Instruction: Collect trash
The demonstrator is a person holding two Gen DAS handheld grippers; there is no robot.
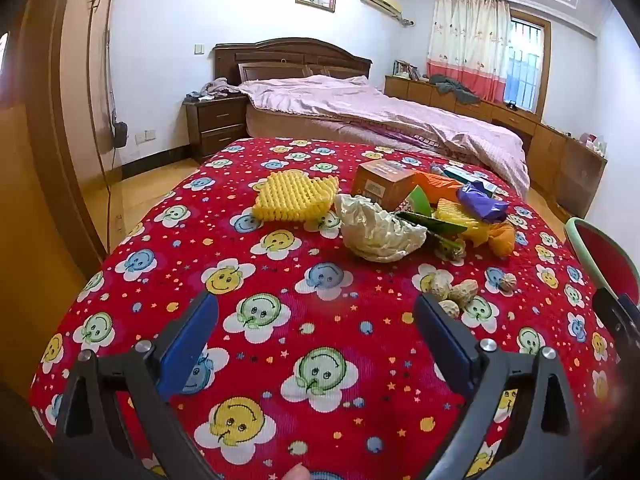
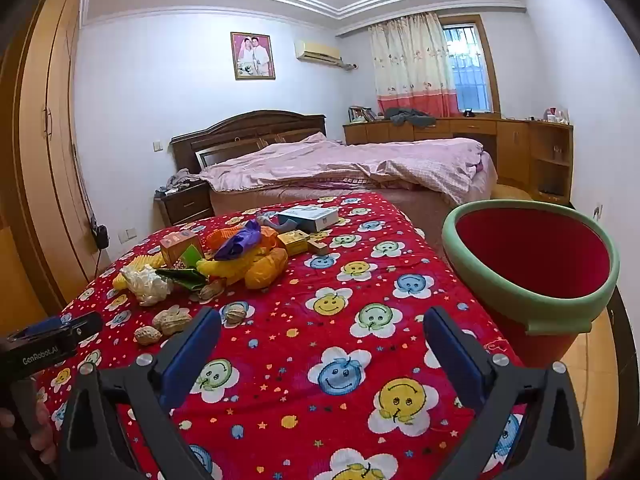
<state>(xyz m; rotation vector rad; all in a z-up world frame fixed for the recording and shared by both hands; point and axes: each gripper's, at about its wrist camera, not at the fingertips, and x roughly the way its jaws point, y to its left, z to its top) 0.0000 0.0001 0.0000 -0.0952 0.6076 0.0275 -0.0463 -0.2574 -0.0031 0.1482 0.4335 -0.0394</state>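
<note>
Bedroom: wooden bed [image 2: 320, 160], curtained window [image 2: 466, 68], white walls.

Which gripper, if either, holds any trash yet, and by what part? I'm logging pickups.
Neither. The left gripper and right gripper are both open and empty above the red cloth.
</note>
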